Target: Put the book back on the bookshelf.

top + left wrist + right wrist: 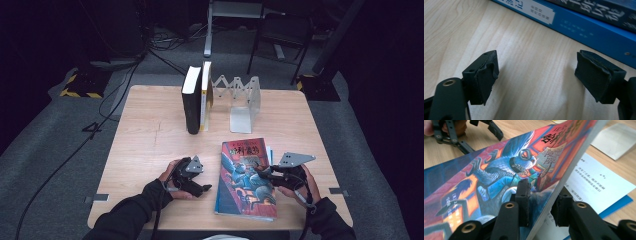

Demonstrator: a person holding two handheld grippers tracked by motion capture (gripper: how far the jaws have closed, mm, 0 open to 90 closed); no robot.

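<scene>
On the wooden table (150, 135), right tongs (541, 202) clamp the illustrated book's (499, 177) edge.

Chinese title chars on illustrated book cover (499, 175) & blue book spine (584, 27), too blurry to read

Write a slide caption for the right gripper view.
Right gripper clamps the illustrated book by its edge, lifting it off a blue book.
</scene>
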